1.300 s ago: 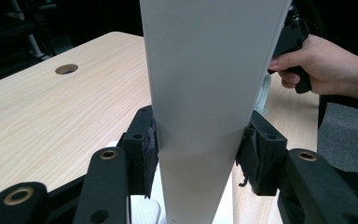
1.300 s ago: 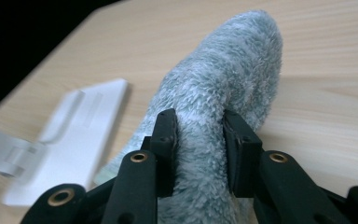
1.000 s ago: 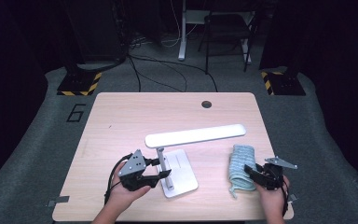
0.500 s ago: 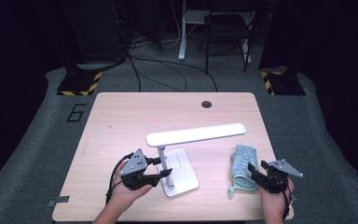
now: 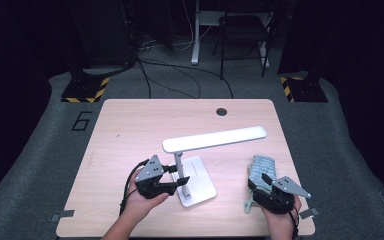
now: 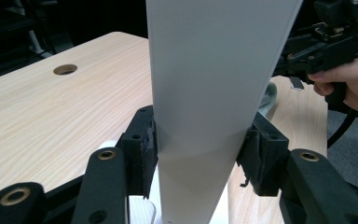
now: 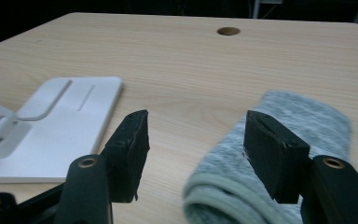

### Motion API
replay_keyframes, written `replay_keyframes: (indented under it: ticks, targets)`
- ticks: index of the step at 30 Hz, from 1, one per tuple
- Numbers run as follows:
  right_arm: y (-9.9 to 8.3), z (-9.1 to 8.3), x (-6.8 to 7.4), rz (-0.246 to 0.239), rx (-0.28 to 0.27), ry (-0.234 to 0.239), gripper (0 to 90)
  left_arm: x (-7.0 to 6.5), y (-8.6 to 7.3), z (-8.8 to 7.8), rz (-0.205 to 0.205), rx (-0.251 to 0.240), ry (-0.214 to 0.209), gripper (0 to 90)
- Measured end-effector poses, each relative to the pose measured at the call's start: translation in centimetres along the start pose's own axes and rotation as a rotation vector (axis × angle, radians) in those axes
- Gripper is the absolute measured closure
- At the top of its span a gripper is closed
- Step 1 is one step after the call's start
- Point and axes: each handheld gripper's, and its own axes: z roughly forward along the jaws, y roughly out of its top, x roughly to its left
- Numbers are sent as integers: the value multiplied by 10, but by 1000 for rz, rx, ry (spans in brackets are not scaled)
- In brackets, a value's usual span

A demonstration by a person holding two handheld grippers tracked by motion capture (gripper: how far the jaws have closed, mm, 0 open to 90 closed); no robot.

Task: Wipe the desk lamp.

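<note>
High view: one white desk lamp (image 5: 192, 175), head running left-right, with the left gripper (image 5: 172, 181) on its upright; one folded grey cloth (image 5: 261, 170) lies lengthwise just ahead of the right gripper (image 5: 260, 184).

Left gripper view: pads clamp the lamp stem.

Right gripper view: jaws have just been opening and stand apart, nothing held, cloth below.

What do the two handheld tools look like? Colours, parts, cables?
Both tools are black pistol-style bodies with two black jaws, brass-coloured pivot pins and worn dark pads. Left tool and right tool each carry a grey triangular top plate and trail a black cable. Forearms bare, no sleeves visible.
</note>
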Motion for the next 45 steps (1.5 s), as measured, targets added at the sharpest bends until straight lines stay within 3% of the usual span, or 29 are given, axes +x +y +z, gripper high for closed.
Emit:
replay_keyframes:
  ticks: [2, 4, 5, 7, 10, 12, 14, 16, 19, 25, 27, 30, 31, 34, 36, 38, 41, 45]
  targets:
    - [0, 2, 5, -8, 6, 45, 397, 2, -1, 2, -16, -7, -16, 481]
    - [-1, 3, 12, -48, 3, 62, 384, 3, -1, 3, -16, -23, -30, 445]
    - [-1, 4, 14, -59, 2, 72, 377, 4, 0, 3, 0, -30, -37, 432]
    - [0, 7, 19, -28, 24, 105, 266, 3, 2, 3, 0, -48, -59, 407]
    - [-2, 10, 25, 17, 51, 136, 277, 2, 5, 5, 4, -62, -82, 393]
    - [-3, 12, 30, -15, 65, 140, 220, 2, 6, 6, 16, -51, -85, 384]
    - [-2, 12, 34, -24, 61, 155, 193, 2, 6, 7, 18, -55, -91, 373]
    - [-3, 11, 39, -35, 52, 168, 156, 2, 6, 9, -7, -59, -78, 370]
    - [-3, 13, 47, -45, 75, 186, 142, 2, 7, 10, 3, -57, -97, 369]
    - [-7, 18, 63, -11, 124, 244, 100, 8, 9, 5, 4, -61, -110, 376]
    - [-8, 19, 71, -3, 153, 243, 100, 10, 11, 1, 1, -77, -110, 364]
    - [-10, 24, 82, -24, 176, 275, 96, 11, 13, -1, 10, -72, -109, 365]
    - [-12, 27, 91, -54, 186, 302, 88, 10, 14, -2, 14, -73, -111, 365]
    - [-14, 30, 102, -118, 174, 331, 95, 8, 15, -1, 25, -58, -111, 365]
    - [-14, 34, 113, -147, 164, 319, 152, 7, 15, 0, 26, -62, -111, 364]
    - [-12, 40, 120, -159, 155, 331, 166, 7, 16, 0, 28, -64, -115, 360]
    - [-7, 47, 128, -168, 128, 314, 264, 6, 17, 0, 31, -63, -120, 356]
    - [-1, 54, 134, -157, 93, 327, 362, 5, 17, 0, 30, -60, -124, 356]
